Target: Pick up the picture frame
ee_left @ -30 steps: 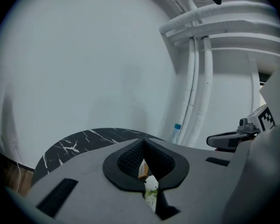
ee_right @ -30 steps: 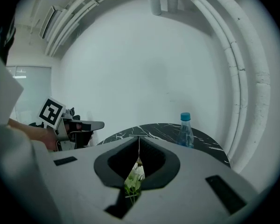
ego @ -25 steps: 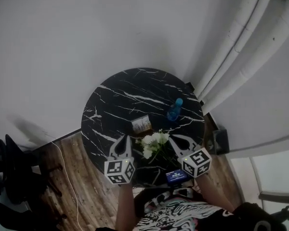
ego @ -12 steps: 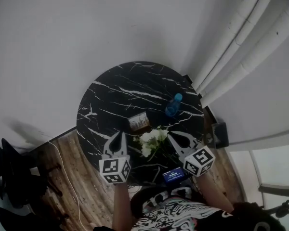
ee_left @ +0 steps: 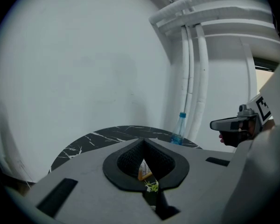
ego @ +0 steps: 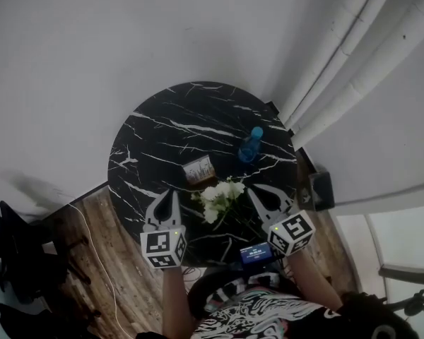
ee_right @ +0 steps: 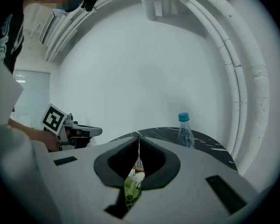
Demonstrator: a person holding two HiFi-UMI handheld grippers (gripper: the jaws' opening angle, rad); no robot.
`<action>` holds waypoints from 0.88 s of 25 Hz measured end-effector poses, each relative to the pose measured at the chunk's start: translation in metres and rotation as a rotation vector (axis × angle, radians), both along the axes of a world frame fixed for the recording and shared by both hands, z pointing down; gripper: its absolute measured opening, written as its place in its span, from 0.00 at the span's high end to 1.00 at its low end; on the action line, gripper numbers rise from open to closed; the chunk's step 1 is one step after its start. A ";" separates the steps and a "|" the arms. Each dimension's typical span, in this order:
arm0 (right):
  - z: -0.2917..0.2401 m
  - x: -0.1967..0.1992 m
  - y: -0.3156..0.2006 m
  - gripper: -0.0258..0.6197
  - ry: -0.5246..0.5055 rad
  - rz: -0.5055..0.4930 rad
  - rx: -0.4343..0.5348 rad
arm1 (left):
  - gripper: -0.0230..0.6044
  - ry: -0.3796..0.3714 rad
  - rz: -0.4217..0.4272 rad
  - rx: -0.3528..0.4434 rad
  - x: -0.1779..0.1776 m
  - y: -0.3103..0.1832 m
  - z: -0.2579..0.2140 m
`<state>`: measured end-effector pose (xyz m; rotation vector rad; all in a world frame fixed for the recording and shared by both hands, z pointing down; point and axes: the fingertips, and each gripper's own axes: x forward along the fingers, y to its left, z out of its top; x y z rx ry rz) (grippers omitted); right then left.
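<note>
A small picture frame [ego: 198, 169] with a brownish print stands near the middle of the round black marble table [ego: 155, 140]. My left gripper [ego: 172, 195] hovers over the table's near edge, shut and empty, below and left of the frame. Between its shut jaws in the left gripper view [ee_left: 142, 143], a sliver of the frame [ee_left: 143, 171] shows. My right gripper [ego: 252, 189] is also shut and empty, to the right of the white flowers [ego: 219, 195]. The right gripper view [ee_right: 139, 138] looks onto the flowers [ee_right: 133, 180].
A blue-capped water bottle [ego: 251, 145] stands on the table's right side, beyond the flowers. A small blue object [ego: 254, 254] lies at the near edge. White curtains [ego: 353, 55] hang at the right, a dark chair [ego: 14, 260] stands at the left, and a cable crosses the wooden floor [ego: 99, 260].
The head view has shifted, so the table sits a little higher and further left. Both grippers stay shut by the near edge; the left one has rolled slightly.
</note>
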<state>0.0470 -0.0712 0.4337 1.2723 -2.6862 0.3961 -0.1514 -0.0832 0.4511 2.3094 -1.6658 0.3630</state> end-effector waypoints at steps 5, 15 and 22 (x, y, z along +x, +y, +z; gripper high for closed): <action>0.003 -0.013 -0.007 0.93 0.021 -0.033 0.020 | 0.94 0.017 -0.013 -0.027 -0.004 -0.002 0.006; 0.028 -0.039 -0.031 0.93 0.136 -0.150 0.008 | 0.94 0.035 0.001 -0.105 0.002 -0.009 0.041; 0.060 -0.040 -0.052 0.93 0.182 -0.189 -0.050 | 0.94 0.048 -0.027 -0.159 -0.002 -0.020 0.069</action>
